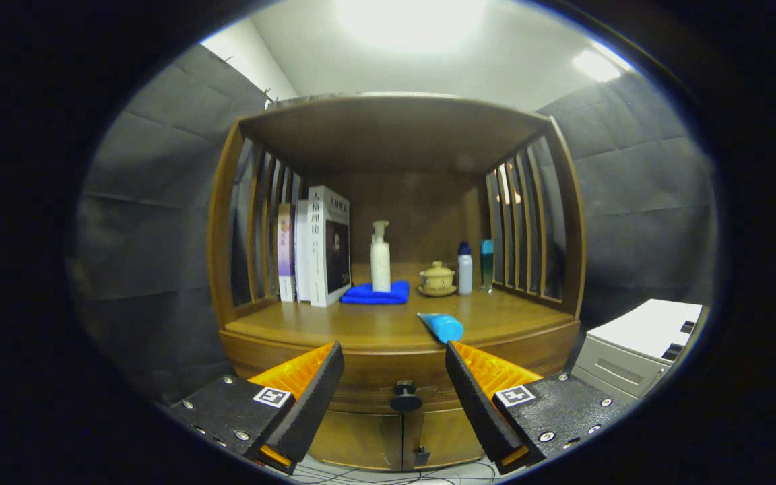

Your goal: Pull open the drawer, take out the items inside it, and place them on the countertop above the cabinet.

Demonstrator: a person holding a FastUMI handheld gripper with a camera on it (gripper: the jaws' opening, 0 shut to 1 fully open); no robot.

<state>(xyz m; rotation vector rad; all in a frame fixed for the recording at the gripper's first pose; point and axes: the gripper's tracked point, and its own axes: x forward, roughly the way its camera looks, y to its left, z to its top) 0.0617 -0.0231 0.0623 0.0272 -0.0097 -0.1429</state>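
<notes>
The fingers (395,377) stood wide apart, holding nothing; the drawer's dark round knob (405,397) lay between them, the drawer (388,384) shut.

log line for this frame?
gripper: open, empty | drawer knob: between fingers, untouched | drawer: closed | blue tube: on countertop

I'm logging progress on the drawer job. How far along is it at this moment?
A blue tube already lies on the countertop near its front edge, possibly taken from the drawer. Nothing is in hand: the gripper is open and empty, with the drawer knob between its fingers, untouched. The drawer front looks closed, so I cannot tell whether anything is left inside.
</notes>
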